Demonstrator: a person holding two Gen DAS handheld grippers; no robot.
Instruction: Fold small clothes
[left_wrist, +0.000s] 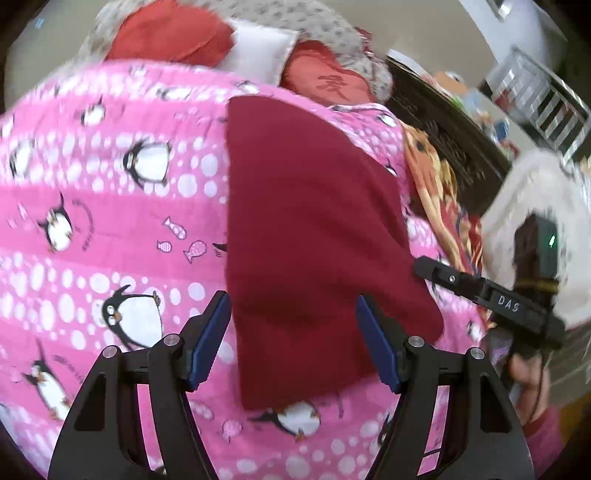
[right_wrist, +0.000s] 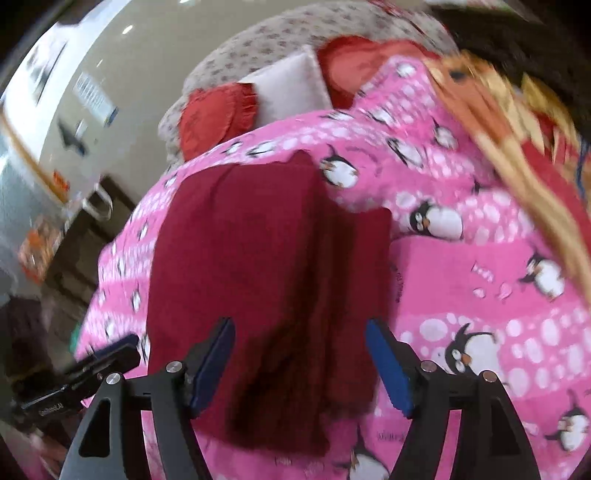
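Now both the left gripper (left_wrist: 293, 308) and right gripper (right_wrist: 300, 334) gape wide, gripping nothing, above the maroon cloth (left_wrist: 310, 229) at frame centre on the pink penguin blanket (left_wrist: 110, 206).

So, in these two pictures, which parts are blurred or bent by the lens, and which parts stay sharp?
Left wrist view: the left gripper is sharp, the pink penguin blanket is slightly smeared, and the room at the right edge curves strongly. Right wrist view: the right gripper is sharp, the dark red cloth is soft, and the orange patterned fabric at upper right is streaked.
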